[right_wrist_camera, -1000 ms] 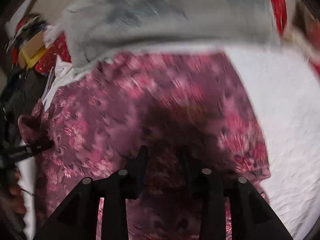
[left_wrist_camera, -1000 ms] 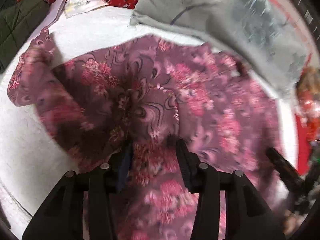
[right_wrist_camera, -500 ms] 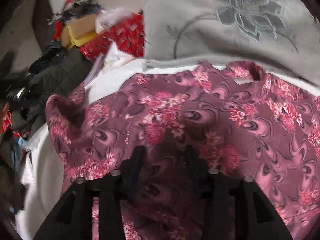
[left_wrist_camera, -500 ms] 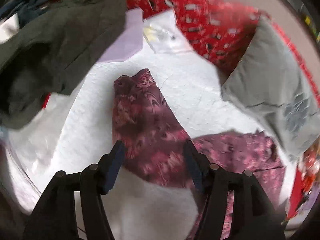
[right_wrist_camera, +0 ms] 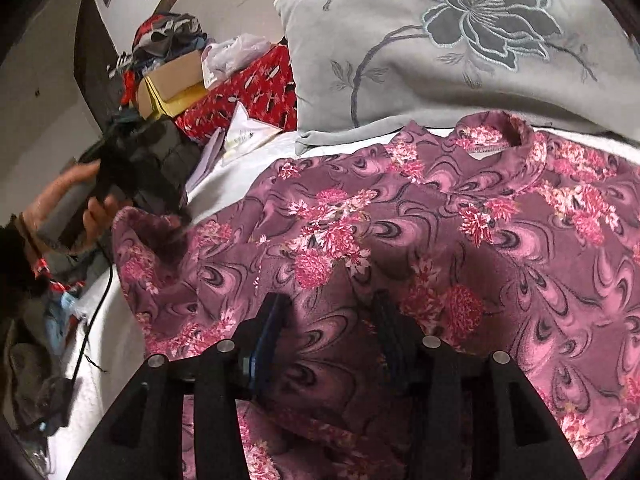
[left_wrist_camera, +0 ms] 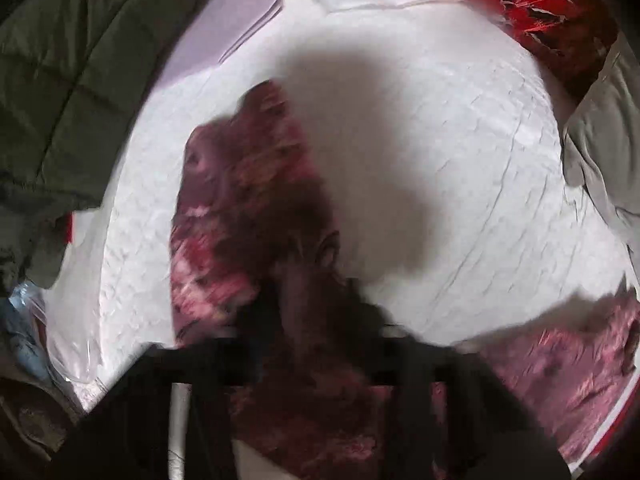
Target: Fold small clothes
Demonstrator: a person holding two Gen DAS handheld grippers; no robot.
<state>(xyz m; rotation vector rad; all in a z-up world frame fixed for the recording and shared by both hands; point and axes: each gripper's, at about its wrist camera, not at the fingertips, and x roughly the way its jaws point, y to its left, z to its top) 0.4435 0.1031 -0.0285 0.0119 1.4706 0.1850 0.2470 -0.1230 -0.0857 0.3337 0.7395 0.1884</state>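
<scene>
Garment (right_wrist_camera: pixel 400 240) before pillow (right_wrist_camera: pixel 440 40) (touching)

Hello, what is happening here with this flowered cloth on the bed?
A person is folding a purple floral top spread on a white sheet, holding a claw in each hand. The left claw has just been closing and now pinches the top's sleeve, which lies stretched out to the side. The right claw stands open over the body of the top, its fingers not pressing the fabric. A grey flower-embroidered pillow lies just beyond the collar.
</scene>
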